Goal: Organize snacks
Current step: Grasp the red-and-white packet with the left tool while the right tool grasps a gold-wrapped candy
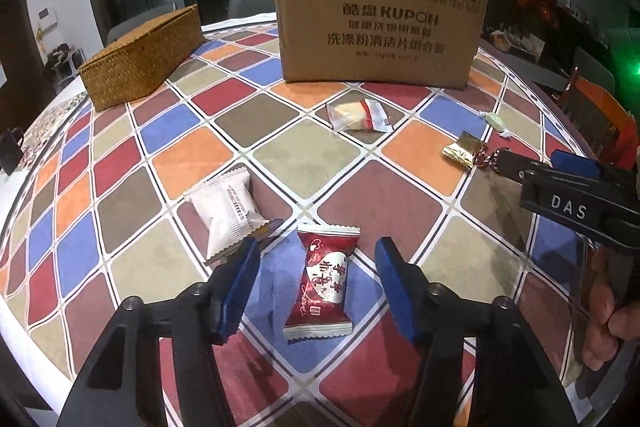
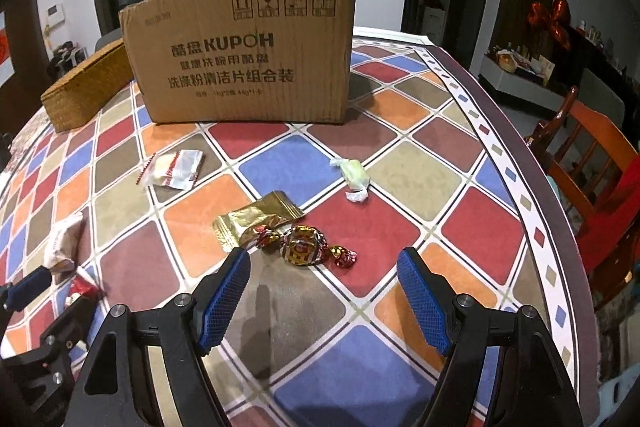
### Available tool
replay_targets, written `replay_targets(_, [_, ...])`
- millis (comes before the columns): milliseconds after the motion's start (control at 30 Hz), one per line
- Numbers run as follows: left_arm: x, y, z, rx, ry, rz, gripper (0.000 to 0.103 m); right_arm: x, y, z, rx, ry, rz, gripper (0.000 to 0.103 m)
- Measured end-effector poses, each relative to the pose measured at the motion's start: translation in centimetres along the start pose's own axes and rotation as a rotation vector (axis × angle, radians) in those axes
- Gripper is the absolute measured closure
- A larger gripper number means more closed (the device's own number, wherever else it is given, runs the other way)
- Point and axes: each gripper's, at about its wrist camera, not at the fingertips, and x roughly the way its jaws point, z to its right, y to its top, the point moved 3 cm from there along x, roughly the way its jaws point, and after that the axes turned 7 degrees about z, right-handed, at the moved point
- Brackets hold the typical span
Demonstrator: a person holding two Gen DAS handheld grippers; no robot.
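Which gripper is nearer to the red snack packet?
Left. The left gripper straddles the red snack packet, its open fingers not touching it. The right gripper is further right, near the foil-wrapped candy.

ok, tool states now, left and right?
Left tool: open, astride the red candy packet, not gripping.
Right tool: open, empty.

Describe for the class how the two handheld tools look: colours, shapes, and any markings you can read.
Each tool has a black frame with angular arms and round silver pivot bolts. The left tool and right tool carry blue finger pads with a fine cross-hatched grip texture. Seen from the left wrist view, the right tool's black body bears white letters "DAS". No cables or sleeves show.
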Motion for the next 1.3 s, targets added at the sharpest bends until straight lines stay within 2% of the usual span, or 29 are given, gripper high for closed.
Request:
replay_targets(33, [0.1, 0.0, -0.1, -0.004, 0.004, -0.002, 0.052, 0.1, 0.0, 0.0, 0.000, -0.002, -0.001, 0.026])
replay_targets(167, [0.5, -0.3, -0.1, -0.007, 0.000, -0.017, 0.055, 0.8, 0.2, -0.1, 0.000, -0.007, -0.006, 0.027])
replay_targets(233, [0.7, -0.4, -0.1, -0.006, -0.008, -0.029, 0.061, 1.1, 0.2, -0.2, -0.001, -0.006, -0.012, 0.027])
replay_targets(333, [1.1, -0.6, 0.2, 0.000, -0.022, -0.045, 0.071, 1.9, 0.1, -0.4, 0.000, -0.003, -0.029, 0.033])
replay_targets(433, [1.1, -0.6, 0.4, 0.004, -0.026, -0.045, 0.075, 2.5, 0.2, -0.4, 0.009, 0.009, -0.044, 0.042])
replay_targets(500, [1.1, -0.5, 0.4, 0.005, -0.031, -0.046, 0.079, 2.7, 0.2, -0.4, 0.011, 0.011, -0.046, 0.045])
replay_targets(533, [1.2, -0.5, 0.5, 0.004, -0.034, -0.046, 0.079, 2.8, 0.2, -0.4, 0.013, 0.015, -0.048, 0.052])
replay_targets(600, [1.2, -0.5, 0.6, 0.008, -0.034, -0.045, 0.080, 2.9, 0.1, -0.4, 0.016, 0.024, -0.049, 0.059])
replay_targets(633, [1.2, -0.5, 0.7, 0.011, -0.035, -0.044, 0.080, 2.9, 0.1, -0.4, 0.014, 0.029, -0.046, 0.072])
replay_targets(733, [1.1, -0.5, 0.8, 0.015, -0.040, -0.042, 0.081, 2.8, 0.2, -0.5, 0.008, 0.044, -0.045, 0.084])
replay_targets(1300, [0.0, 0.2, 0.9, 0.015, -0.045, -0.009, 0.081, 1.2, 0.3, -0.2, 0.012, 0.069, -0.013, 0.087])
